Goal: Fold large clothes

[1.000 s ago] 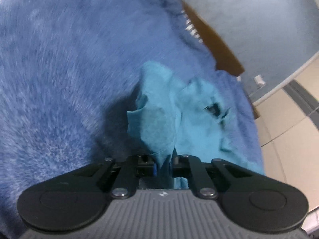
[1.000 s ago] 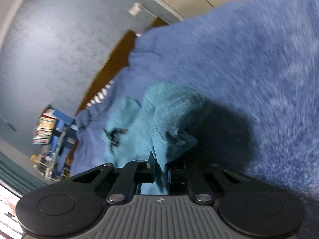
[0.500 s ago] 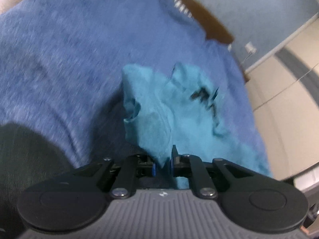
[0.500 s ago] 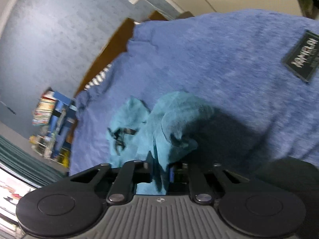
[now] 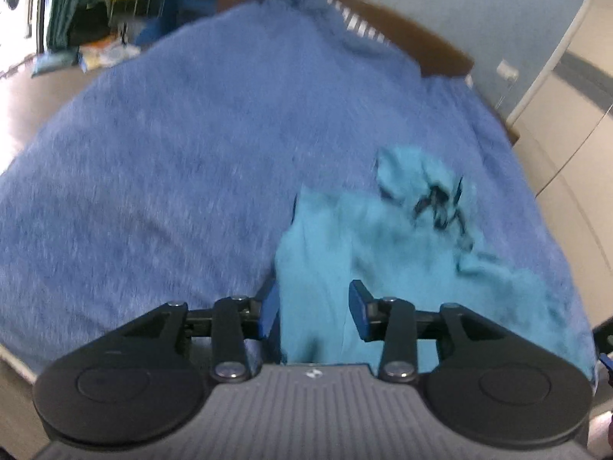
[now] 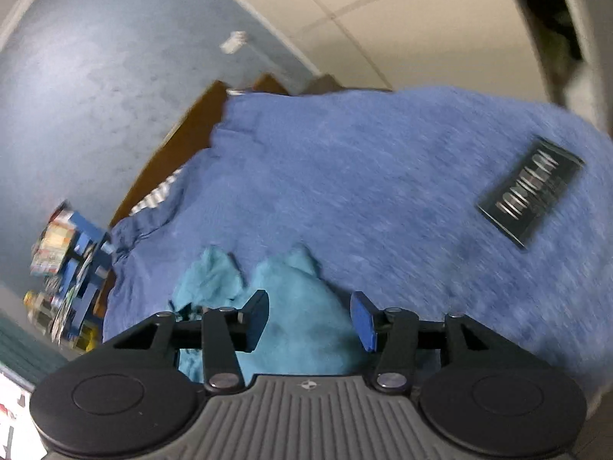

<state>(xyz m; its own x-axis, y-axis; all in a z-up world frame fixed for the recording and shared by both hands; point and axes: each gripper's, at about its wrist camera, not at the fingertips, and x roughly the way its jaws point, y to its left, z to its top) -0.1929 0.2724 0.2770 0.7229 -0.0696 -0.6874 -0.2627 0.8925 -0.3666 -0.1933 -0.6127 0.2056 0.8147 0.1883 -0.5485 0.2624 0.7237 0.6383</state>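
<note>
Jaws on both the left gripper (image 5: 314, 308) and right gripper (image 6: 308, 320) are opening, pads clear of the teal garment (image 5: 383, 253), which lies rumpled on the blue blanket (image 5: 172, 153); release looks underway, and the next move likely calls for regrasping fresh edges

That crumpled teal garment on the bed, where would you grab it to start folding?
Probably the teal garment by its straight side edge nearest the left gripper, approaching from the bare blue blanket. That edge lies clear; the far part with dark cords is bunched.
</note>
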